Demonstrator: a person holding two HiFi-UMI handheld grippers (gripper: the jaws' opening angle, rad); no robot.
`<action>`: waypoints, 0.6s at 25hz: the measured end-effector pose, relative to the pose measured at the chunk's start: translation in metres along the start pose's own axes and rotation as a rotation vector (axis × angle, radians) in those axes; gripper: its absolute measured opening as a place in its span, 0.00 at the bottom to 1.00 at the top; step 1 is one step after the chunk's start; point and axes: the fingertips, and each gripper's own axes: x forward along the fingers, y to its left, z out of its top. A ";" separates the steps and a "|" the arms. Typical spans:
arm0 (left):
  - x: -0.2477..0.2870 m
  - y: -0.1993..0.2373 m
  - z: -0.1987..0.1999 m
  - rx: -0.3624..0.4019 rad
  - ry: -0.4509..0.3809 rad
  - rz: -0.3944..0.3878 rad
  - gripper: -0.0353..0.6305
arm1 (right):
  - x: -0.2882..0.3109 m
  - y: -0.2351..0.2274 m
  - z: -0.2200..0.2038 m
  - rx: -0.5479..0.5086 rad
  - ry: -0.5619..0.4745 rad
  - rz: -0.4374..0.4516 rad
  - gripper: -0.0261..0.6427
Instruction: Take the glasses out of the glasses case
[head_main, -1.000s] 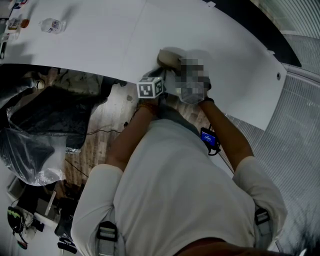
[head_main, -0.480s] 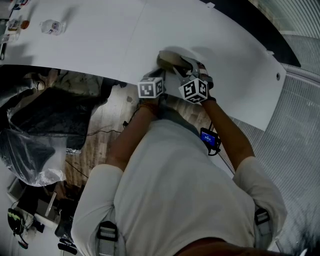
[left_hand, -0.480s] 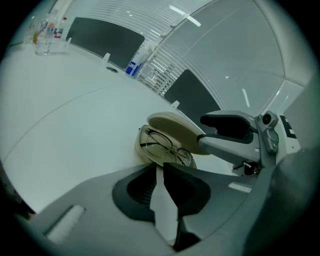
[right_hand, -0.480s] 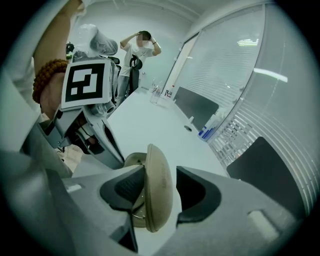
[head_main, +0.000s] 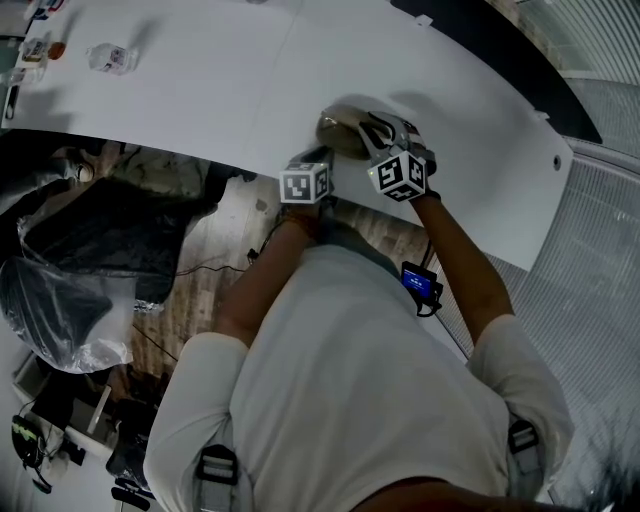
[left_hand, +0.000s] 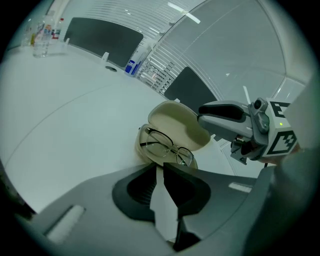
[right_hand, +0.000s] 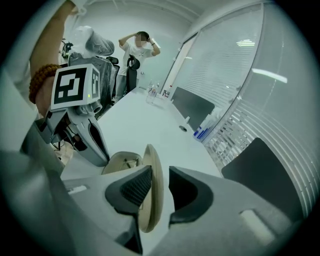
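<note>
A beige glasses case (head_main: 345, 130) stands open near the front edge of the white table (head_main: 200, 80). Thin dark-rimmed glasses (left_hand: 165, 145) lie in its base, and the lid (left_hand: 175, 122) stands upright behind them. My left gripper (left_hand: 162, 172) is closed to a narrow slit at the base's near rim and appears shut on it. My right gripper (right_hand: 160, 175) straddles the upright lid (right_hand: 152, 165) edge-on. Its jaws have just been closing. The left pad lies against the lid, while a slim gap shows at the right pad.
Small bottles (head_main: 108, 58) stand at the table's far left. Black chair backs (left_hand: 102, 35) and a blue-and-white container (left_hand: 131, 66) line the far side by the glass wall. A person (right_hand: 137, 50) stands beyond the table's end. Bags and cables lie on the floor (head_main: 90, 260).
In the head view my right gripper has shifted a little to the right, over the case's lid. My left gripper has kept its place at the case.
</note>
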 end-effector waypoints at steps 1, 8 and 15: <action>0.000 0.000 0.000 0.000 0.001 -0.001 0.13 | 0.002 -0.002 -0.001 -0.006 0.003 0.003 0.19; 0.000 -0.001 -0.001 0.003 0.005 -0.001 0.13 | 0.012 -0.015 -0.008 -0.033 0.025 0.023 0.14; 0.000 0.000 -0.002 0.001 0.008 0.005 0.13 | 0.028 -0.021 -0.015 -0.052 0.042 0.053 0.09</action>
